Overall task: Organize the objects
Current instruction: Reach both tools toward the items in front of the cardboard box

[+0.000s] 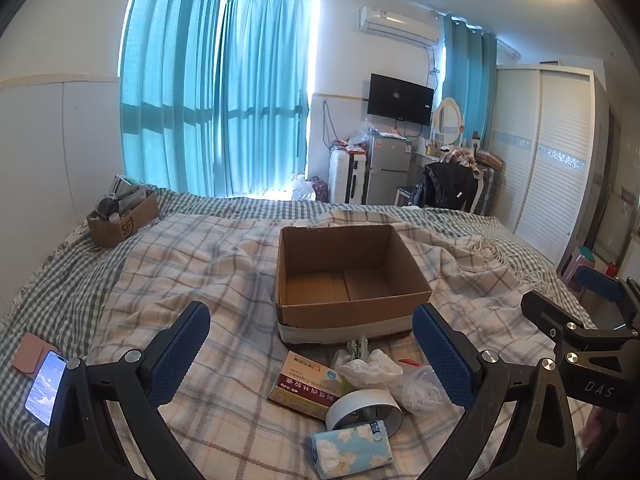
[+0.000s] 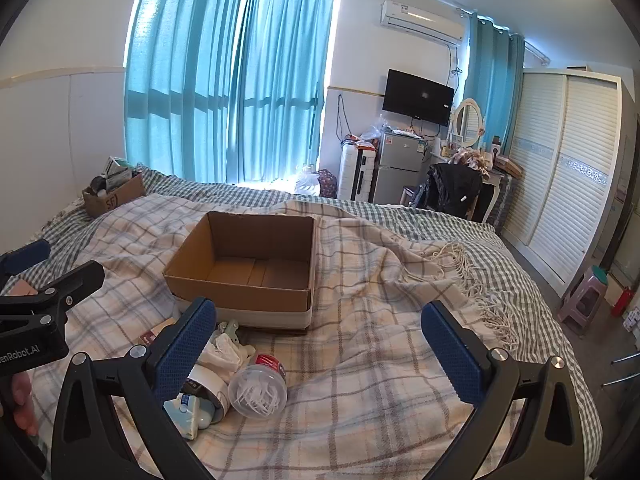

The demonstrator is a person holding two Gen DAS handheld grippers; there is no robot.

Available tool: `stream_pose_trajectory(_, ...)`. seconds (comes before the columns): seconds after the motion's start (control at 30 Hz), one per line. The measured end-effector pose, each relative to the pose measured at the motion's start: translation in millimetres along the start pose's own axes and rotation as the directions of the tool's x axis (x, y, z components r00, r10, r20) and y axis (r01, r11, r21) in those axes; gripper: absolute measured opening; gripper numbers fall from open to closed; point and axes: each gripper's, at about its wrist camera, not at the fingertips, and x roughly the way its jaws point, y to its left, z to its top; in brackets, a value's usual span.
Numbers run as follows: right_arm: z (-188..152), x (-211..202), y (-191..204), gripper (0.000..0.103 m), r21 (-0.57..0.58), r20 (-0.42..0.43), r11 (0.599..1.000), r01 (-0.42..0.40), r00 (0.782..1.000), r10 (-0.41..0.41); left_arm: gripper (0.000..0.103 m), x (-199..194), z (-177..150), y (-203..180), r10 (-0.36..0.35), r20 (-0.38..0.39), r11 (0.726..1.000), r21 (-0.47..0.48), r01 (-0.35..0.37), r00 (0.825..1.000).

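An open cardboard box (image 1: pixel 352 276) sits on the plaid blanket (image 1: pixel 208 264) in the middle of the bed, its inside bare. Just in front of its near wall lies a small heap of things. The left wrist view shows them most fully: a medicine box (image 1: pixel 308 386) with red and green print, a roll of white tape (image 1: pixel 364 408) touching it, a blue tissue pack (image 1: pixel 352 450) nearest the camera, crumpled white plastic (image 1: pixel 370 366) and a pale green clip (image 1: pixel 360 346) right against the box. The right wrist view hides the medicine box almost wholly behind its left finger, but shows plainly a clear round jar (image 2: pixel 260 386) with a red lid, lying on its side and full of white sticks; the other view shows only a blurred trace of it.

The left gripper (image 1: pixel 312 352) is spread wide and holds nothing, its fingers either side of the heap. The right gripper (image 2: pixel 318 344) is likewise wide and empty, over bare blanket to the right of the heap.

Only the left view shows a phone (image 1: pixel 46 388) with a lit screen beside a pink case. A second box (image 1: pixel 122 220) crammed with odds and ends stands at the bed's far left corner.
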Motion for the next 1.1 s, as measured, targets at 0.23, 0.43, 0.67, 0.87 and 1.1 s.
stream_pose_trajectory(0.23, -1, -1, -1, 0.103, 0.004, 0.002, 1.000, -0.003, 1.000, 0.003, 0.103, 0, 0, -3, -0.003, -0.002, 1.000, 0.002, 0.003, 1.000)
stream_pose_trajectory(0.43, -1, -2, -1, 0.103, 0.000, 0.004, 1.000, -0.009, 1.000, 0.009, 0.103, 1, 1, -4, -0.004, -0.003, 1.000, -0.001, 0.004, 1.000)
stream_pose_trajectory(0.67, -2, -4, -2, 0.103, -0.002, 0.007, 1.000, -0.024, 1.000, 0.024, 0.103, 2, -1, -3, -0.004, -0.014, 1.000, -0.018, 0.003, 1.000)
stream_pose_trajectory(0.87, 0, -7, -7, 0.103, -0.003, 0.010, 1.000, -0.026, 1.000, 0.026, 0.103, 0, 0, -4, -0.002, -0.014, 1.000, -0.020, 0.002, 1.000)
stream_pose_trajectory(1.1, -4, -4, -14, 0.103, -0.036, -0.038, 0.998, -0.048, 0.998, 0.046, 0.103, 5, -5, -10, -0.038, -0.067, 0.999, -0.020, 0.037, 0.997)
